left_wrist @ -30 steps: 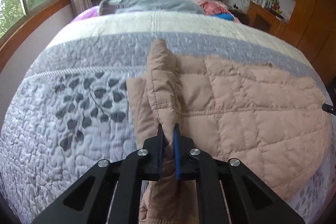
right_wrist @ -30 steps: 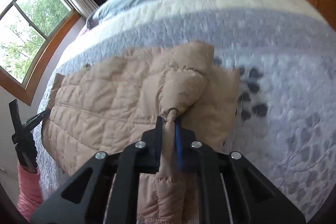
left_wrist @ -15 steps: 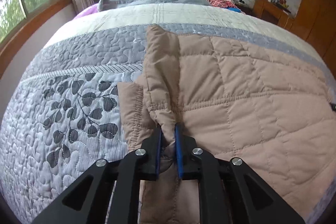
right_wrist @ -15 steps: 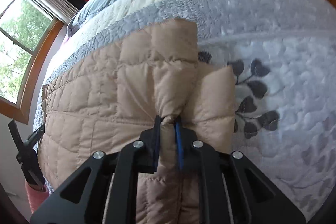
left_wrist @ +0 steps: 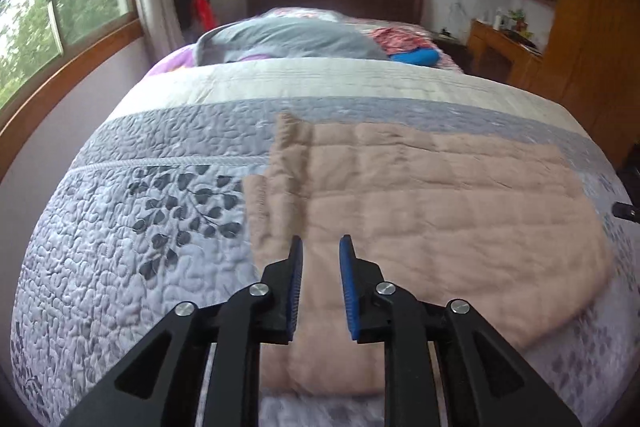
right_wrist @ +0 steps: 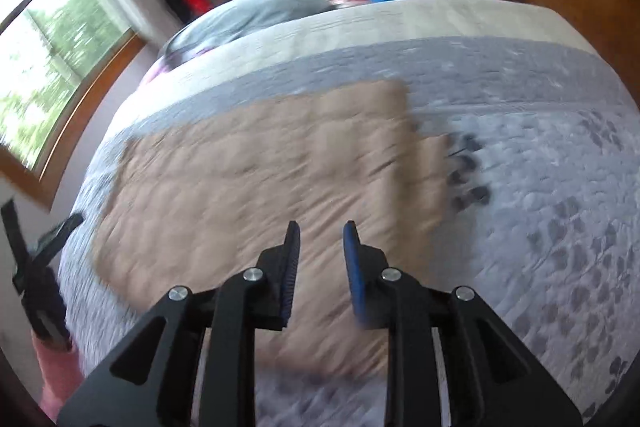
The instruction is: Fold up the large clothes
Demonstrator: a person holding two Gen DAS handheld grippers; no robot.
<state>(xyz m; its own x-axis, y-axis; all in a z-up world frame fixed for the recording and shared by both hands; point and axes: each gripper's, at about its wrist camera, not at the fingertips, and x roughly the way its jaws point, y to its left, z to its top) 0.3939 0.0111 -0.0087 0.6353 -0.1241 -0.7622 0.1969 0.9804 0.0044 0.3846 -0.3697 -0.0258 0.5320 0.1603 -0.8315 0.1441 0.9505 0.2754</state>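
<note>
We count two grippers and one garment. On the left, our left gripper (left_wrist: 320,247) hangs over the near left part of the beige quilted jacket (left_wrist: 440,207); its jaws have just been opening and stand a little apart, with nothing between the blue pads. The jacket lies flat on the grey quilted bedspread (left_wrist: 120,247) (one sleeve folded over its left edge). To the right, our right gripper (right_wrist: 322,233) is likewise slightly parted, just opened, empty, above the jacket (right_wrist: 260,179). This view is blurred.
</note>
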